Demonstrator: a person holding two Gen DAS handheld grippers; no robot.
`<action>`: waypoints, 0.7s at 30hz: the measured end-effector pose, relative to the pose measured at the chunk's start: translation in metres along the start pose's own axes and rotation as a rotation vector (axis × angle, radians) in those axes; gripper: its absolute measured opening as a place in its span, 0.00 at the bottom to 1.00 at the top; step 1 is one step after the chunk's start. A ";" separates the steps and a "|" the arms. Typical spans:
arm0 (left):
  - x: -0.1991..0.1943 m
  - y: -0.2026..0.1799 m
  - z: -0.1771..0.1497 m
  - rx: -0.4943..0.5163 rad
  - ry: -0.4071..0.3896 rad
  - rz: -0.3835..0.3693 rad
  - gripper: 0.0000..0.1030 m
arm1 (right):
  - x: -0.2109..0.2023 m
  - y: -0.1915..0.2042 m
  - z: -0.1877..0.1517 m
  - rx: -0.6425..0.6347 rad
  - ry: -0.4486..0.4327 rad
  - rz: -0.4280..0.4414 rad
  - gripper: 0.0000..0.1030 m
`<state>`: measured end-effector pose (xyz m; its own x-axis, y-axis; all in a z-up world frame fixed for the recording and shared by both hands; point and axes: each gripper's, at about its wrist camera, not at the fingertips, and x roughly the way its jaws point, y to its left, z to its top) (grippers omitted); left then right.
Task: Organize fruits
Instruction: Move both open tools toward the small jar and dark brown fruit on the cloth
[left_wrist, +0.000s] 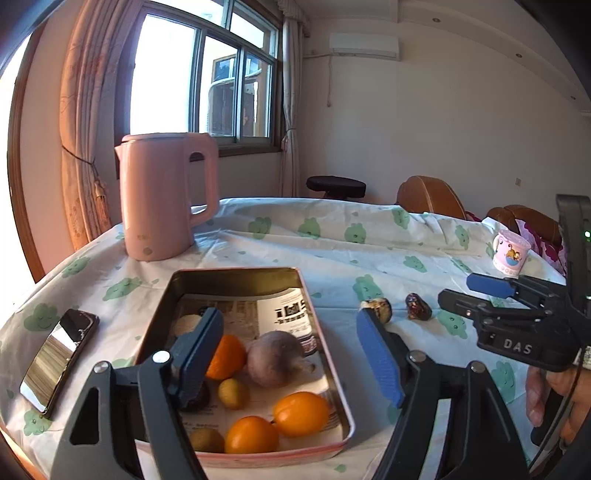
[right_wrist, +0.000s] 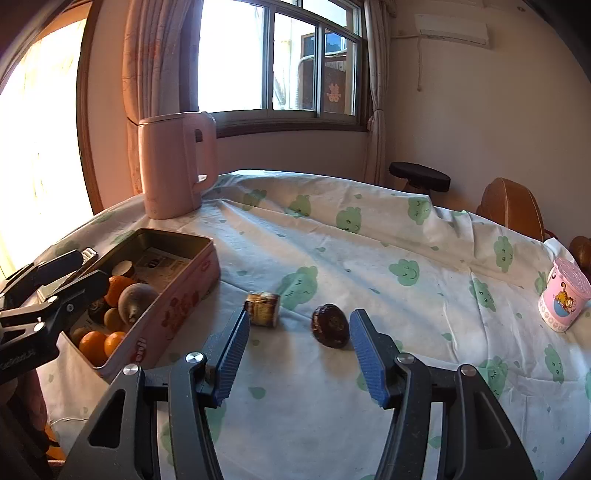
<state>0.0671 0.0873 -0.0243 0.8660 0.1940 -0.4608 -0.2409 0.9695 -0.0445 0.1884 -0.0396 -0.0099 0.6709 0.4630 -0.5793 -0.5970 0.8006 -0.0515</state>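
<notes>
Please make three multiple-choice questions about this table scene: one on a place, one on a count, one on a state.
1. Where does the pink kettle stand?
A. inside the tin
B. behind the tin, near the window
C. beside the cup

2. How many dark items lie loose on the tablecloth?
A. two
B. four
C. none

3. How is the right gripper?
A. shut on an orange
B. open, empty
C. shut on the cup

Answers: B, it stands beyond the tin; A, a squat piece and a round one; B, fingers apart, nothing between.
</notes>
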 end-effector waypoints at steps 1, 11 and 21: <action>0.003 -0.007 0.002 0.010 0.002 -0.008 0.75 | 0.004 -0.005 0.001 0.010 0.010 -0.009 0.57; 0.029 -0.041 0.009 0.051 0.053 -0.041 0.75 | 0.061 -0.018 0.010 0.052 0.146 0.007 0.56; 0.046 -0.062 0.011 0.072 0.098 -0.065 0.75 | 0.078 -0.026 0.006 0.061 0.219 0.031 0.33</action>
<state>0.1271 0.0377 -0.0329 0.8308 0.1183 -0.5438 -0.1506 0.9885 -0.0150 0.2593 -0.0223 -0.0485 0.5371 0.3993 -0.7430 -0.5836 0.8119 0.0145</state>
